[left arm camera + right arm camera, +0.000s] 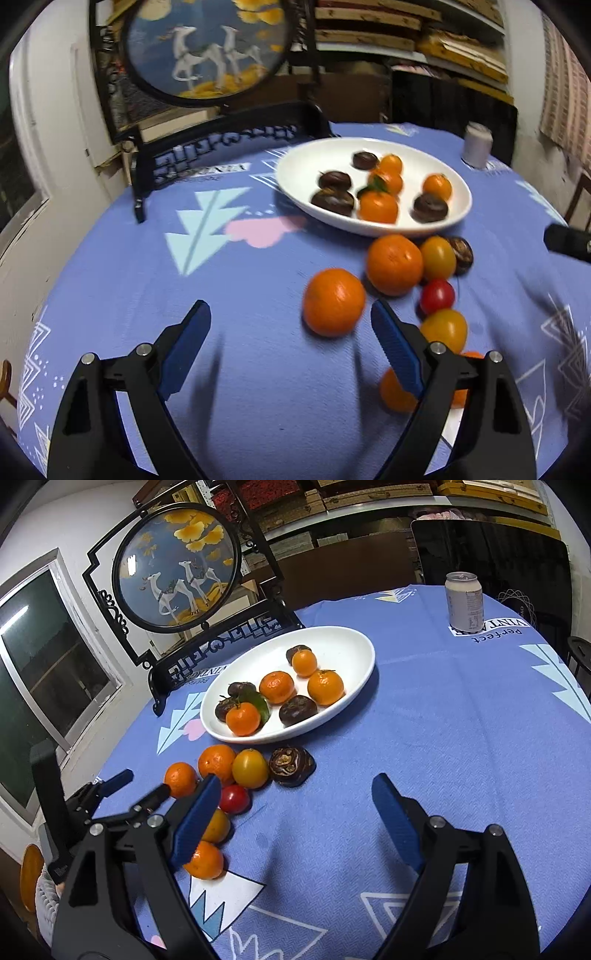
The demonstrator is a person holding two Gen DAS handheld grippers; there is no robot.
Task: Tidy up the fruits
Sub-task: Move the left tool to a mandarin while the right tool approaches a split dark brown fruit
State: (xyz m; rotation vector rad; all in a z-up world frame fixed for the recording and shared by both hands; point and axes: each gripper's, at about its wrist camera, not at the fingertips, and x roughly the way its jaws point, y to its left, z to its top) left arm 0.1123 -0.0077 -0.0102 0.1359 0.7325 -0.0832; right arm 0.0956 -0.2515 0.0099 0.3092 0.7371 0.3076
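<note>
Counter cloth (443, 738): matt woven fabric, blue, printed. Dish (354, 642): glossy white glazed ceramic. Oranges (333, 302): dimpled, slightly shiny peel. Red tomato (437, 295): smooth, glossy skin. Can (464, 602): dull metal. Left tongs (291, 325): matt black plastic, ribbed blue pads (391, 339), bright metal pins.

indoor light, soft shadows | left view blurred | fisheye-bent edges, dark corners
</note>
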